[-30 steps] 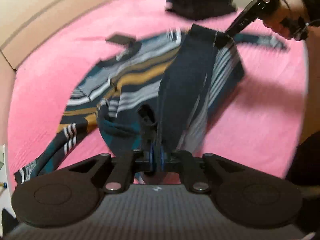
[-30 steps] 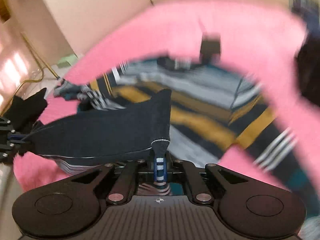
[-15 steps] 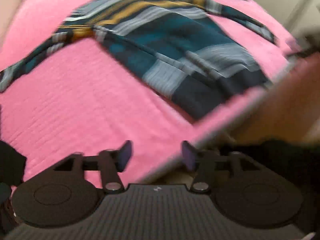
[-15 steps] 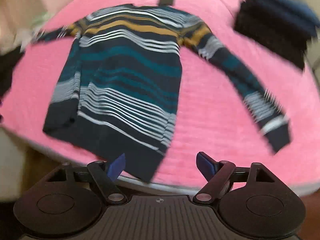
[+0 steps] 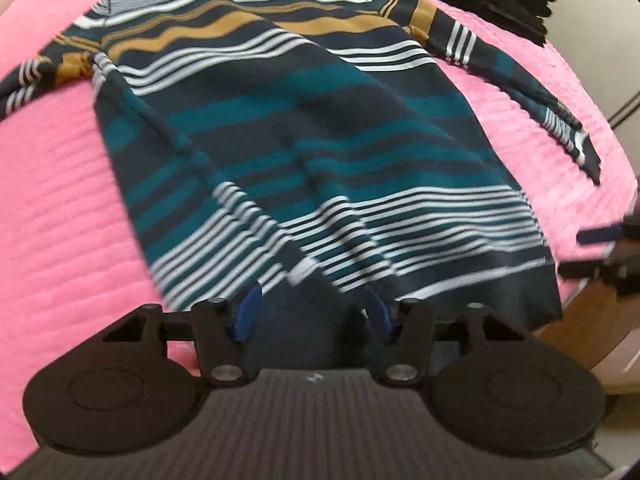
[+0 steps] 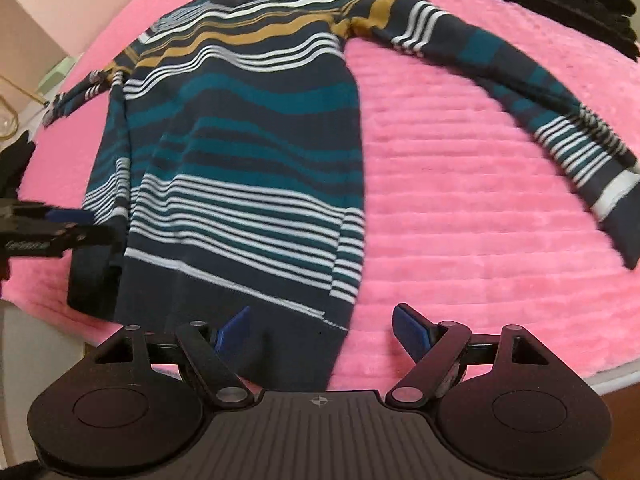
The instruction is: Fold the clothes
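Sweater flat; both grippers' fingers apparently spread.

The sweater lies flat and spread out on the pink cover, just ahead of both grippers. It is dark blue with white, teal and yellow stripes. Its neck points away, its bottom edge is closest, and both sleeves stretch sideways.
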Demonstrator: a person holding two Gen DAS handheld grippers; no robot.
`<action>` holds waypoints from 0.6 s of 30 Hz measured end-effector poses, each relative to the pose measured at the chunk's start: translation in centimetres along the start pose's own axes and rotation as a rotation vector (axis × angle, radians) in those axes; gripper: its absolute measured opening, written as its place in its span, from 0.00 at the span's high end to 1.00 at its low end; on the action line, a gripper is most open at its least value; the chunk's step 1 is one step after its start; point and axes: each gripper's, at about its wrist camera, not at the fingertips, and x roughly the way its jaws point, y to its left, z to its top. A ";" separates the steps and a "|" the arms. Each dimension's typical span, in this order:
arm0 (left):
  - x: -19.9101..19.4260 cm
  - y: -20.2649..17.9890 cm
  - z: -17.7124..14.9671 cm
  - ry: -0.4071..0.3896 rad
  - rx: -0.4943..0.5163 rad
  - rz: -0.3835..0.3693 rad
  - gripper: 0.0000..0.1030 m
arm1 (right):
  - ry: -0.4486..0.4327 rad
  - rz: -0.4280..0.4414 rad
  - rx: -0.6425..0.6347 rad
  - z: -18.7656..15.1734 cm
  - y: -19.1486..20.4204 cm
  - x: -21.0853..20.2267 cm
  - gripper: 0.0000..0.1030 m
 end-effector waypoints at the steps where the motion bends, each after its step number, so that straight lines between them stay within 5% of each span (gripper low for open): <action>1: 0.7 -0.4 0.1 0.020 0.009 0.029 0.68 | 0.007 0.007 -0.006 -0.2 0.1 0.3 0.22; 6: 1.2 -0.9 0.0 0.066 0.103 0.103 0.98 | 0.034 0.054 -0.010 -0.9 0.7 1.9 0.22; 9: -3.2 2.5 -0.4 0.017 0.036 0.112 0.99 | 0.044 0.040 0.011 -0.6 0.3 2.1 0.71; 10: -4.7 3.8 -0.6 0.000 0.011 0.116 0.99 | 0.050 0.034 0.039 -0.5 -0.3 2.0 0.76; 13: -10.7 10.4 -2.2 -0.008 -0.093 0.222 0.99 | 0.071 0.072 0.153 -0.1 -2.4 1.8 0.78; 18: -14.5 16.9 -6.0 0.071 -0.170 0.334 0.99 | 0.083 0.087 0.215 0.3 -3.6 2.1 0.77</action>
